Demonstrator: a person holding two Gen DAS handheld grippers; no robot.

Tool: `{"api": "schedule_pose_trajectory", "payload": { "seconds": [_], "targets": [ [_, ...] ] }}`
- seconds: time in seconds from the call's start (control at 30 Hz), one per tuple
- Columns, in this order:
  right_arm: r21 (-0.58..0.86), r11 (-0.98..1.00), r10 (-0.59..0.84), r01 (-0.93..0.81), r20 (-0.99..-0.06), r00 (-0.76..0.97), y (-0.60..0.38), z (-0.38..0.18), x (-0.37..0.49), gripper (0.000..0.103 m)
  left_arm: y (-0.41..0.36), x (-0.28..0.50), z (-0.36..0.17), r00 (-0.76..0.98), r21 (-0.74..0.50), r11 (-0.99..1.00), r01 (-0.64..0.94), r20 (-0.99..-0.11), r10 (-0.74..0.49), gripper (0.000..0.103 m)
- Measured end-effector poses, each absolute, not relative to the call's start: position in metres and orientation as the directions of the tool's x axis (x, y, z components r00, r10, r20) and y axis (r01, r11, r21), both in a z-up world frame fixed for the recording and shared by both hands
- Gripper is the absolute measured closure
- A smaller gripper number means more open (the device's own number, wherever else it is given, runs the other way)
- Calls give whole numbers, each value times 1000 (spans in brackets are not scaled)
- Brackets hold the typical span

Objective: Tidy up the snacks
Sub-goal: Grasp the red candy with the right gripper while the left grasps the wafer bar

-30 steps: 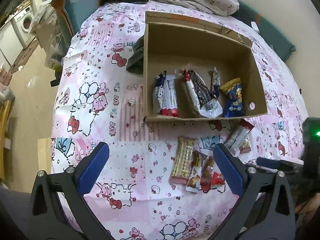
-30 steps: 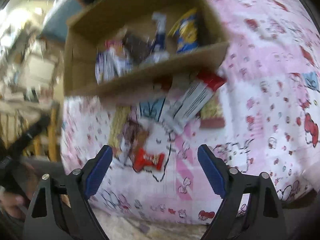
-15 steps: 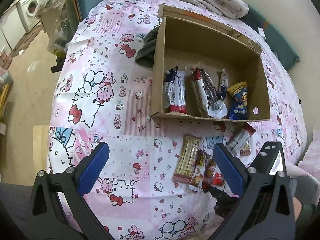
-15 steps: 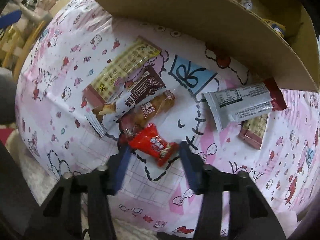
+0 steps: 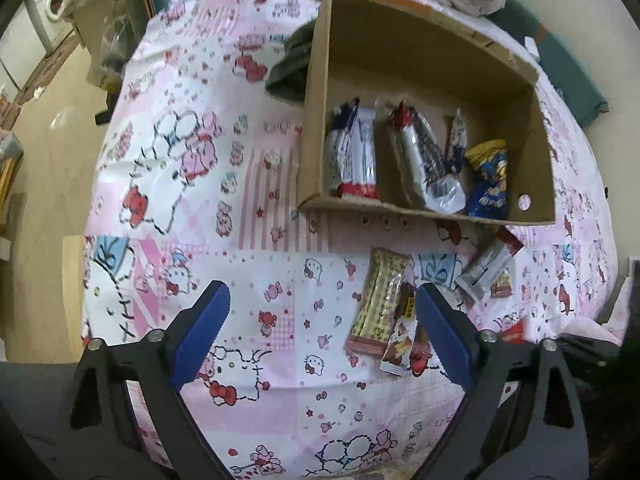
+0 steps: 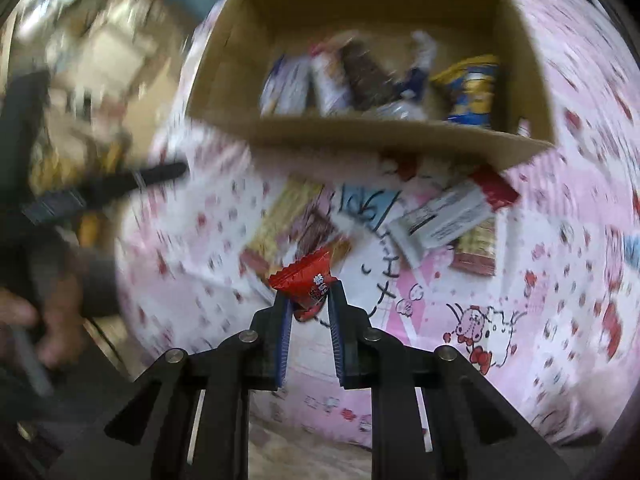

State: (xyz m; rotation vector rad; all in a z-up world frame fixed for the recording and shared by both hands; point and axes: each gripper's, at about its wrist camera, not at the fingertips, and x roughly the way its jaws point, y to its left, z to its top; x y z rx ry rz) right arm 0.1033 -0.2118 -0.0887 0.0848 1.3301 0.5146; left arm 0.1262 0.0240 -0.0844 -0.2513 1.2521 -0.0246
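A pink cartoon-print cloth (image 5: 248,184) covers the tabletop, and a cardboard box (image 5: 316,92) with snacks stands on it. The right tongs (image 6: 309,300) grip a small red snack packet (image 6: 308,280) above the cloth. The left tongs (image 5: 320,320) are wide, closing, with nothing between them.

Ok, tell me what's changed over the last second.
The right claw closed on the small red snack packet and lifted it off the cloth toward the cardboard box. The left claw, empty, is closing slightly. The box's snacks and the other packets on the cloth stayed put.
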Motion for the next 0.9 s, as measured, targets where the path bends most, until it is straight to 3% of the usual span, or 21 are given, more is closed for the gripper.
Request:
{"api": "schedule_pose_trajectory", "payload": {
  "seconds": [0.17, 0.3, 0.8, 0.83, 0.87, 0.9],
  "targets": [
    [402, 903, 428, -155, -874, 229, -236, -86, 125, 84, 11, 135, -110, 255, -197, 975, -107, -953, -165, 33],
    [402, 908, 419, -118, -878, 230, -235, -95, 131, 84, -10, 139, -126, 225, -150, 988, -44, -965, -136, 43],
    [315, 931, 354, -184, -903, 245, -226, -94, 123, 84, -54, 150, -169, 133, -100, 992, 76, -985, -110, 44],
    [309, 932, 350, -189, -904, 246, -225, -94, 123, 84, -55, 151, -171, 129, -97, 992, 81, -986, -107, 49],
    [306, 933, 347, -191, -905, 246, -224, -95, 123, 84, -56, 151, -172, 128, -68, 994, 87, -989, -79, 69],
    [303, 934, 344, -191, -907, 245, -224, -96, 124, 84, -56, 153, -172, 133, -50, 995, 85, -989, -61, 80]
  ]
}}
